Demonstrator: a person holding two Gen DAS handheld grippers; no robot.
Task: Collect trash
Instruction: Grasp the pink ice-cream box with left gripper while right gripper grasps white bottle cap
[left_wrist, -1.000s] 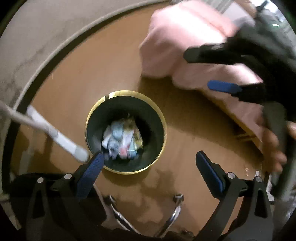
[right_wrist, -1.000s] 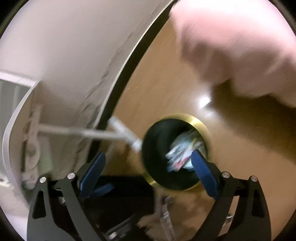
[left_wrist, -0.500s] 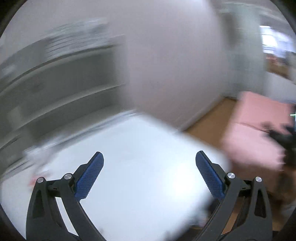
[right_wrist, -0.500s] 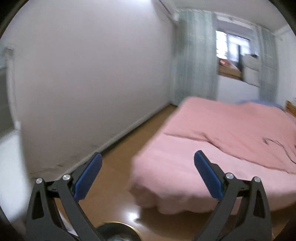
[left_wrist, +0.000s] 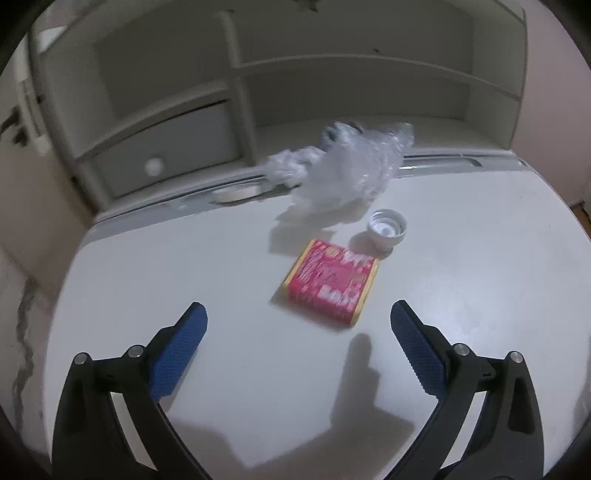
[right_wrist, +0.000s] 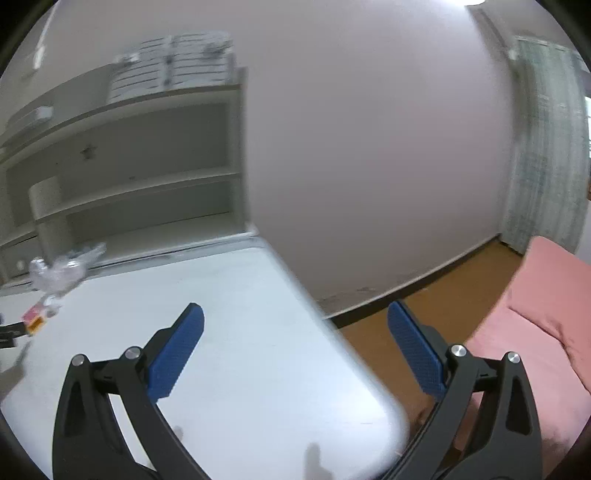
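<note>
Though empty and spread, left claw (left_wrist: 298, 345) just short of red packet (left_wrist: 331, 282).

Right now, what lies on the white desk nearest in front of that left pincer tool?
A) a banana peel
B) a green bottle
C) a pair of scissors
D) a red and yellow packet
D: the red and yellow packet lies flat on the white desk, just ahead of the open left gripper.

On the desk (left_wrist: 461, 295), the cap (left_wrist: 387, 229) lies between packet (left_wrist: 331, 282) and bag (left_wrist: 347, 166).
</note>
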